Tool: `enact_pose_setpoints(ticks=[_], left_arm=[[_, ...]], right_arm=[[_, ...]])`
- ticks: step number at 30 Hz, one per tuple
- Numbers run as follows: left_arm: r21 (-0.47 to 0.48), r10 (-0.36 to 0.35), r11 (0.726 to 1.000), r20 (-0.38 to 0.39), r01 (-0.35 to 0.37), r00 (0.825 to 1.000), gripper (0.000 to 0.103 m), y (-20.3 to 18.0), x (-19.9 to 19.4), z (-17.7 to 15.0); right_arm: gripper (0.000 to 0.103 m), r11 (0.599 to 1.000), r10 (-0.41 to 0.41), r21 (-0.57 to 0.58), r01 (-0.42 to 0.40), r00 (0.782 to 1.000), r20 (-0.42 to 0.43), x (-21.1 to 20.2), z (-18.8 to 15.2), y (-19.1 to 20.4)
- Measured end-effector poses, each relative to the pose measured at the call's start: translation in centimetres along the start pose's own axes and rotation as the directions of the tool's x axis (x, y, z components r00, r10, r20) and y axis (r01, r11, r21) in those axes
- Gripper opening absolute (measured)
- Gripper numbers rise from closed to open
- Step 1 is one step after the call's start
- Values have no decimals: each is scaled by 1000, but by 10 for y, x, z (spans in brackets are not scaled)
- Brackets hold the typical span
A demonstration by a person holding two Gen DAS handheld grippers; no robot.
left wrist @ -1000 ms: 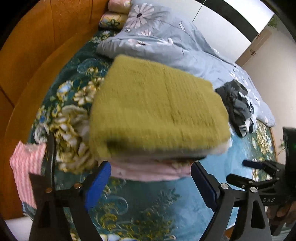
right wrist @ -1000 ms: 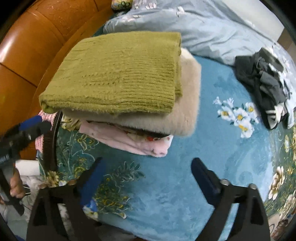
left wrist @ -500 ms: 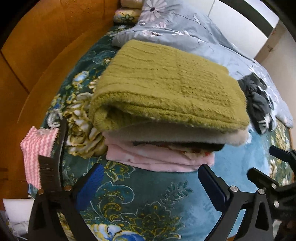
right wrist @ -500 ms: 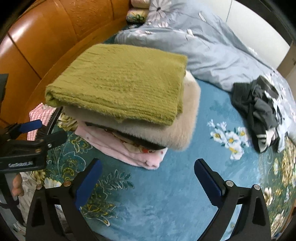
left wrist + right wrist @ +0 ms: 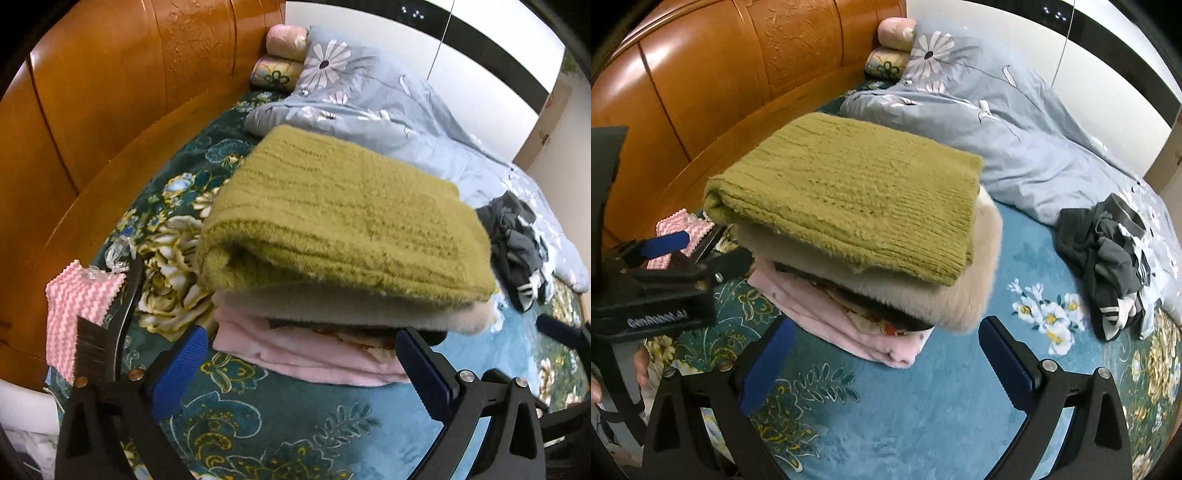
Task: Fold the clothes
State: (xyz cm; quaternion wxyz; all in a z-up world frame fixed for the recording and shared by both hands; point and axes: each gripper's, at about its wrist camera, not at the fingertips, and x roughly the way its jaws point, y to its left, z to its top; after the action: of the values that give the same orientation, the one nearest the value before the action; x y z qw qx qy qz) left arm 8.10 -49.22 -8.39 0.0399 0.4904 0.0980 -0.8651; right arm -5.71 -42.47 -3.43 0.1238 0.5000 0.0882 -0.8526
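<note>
Mostly done: olive knit sweater (image 5: pixel 846 192) folded atop cream fleece (image 5: pixel 964 288) and pink garments (image 5: pixel 849 332), stacked on floral bedspread (image 5: pixel 960 406). Left: crumpled dark clothes (image 5: pixel 1108 258) near grey duvet (image 5: pixel 1015 140). Left gripper (image 5: pixel 299 369) and right gripper (image 5: pixel 886 362) both released, empty, short of the stack.

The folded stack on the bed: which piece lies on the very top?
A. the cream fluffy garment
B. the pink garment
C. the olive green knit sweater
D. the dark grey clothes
C: the olive green knit sweater lies on top, above the cream fluffy garment and the pink garment; the dark grey clothes lie apart, unfolded.
</note>
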Motion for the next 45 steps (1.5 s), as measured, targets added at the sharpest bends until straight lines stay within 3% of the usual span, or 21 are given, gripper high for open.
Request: enact_pose_setpoints(ticks=[10, 45], left_arm=[[40, 29, 999, -45, -28, 999, 103, -7, 9, -16], [51, 34, 998, -110, -28, 993, 103, -16, 45, -7]], right_arm=[[100, 999, -7, 35, 7, 1000, 0, 7, 2, -4], [100, 998, -8, 64, 14, 994, -105, 47, 1, -22]])
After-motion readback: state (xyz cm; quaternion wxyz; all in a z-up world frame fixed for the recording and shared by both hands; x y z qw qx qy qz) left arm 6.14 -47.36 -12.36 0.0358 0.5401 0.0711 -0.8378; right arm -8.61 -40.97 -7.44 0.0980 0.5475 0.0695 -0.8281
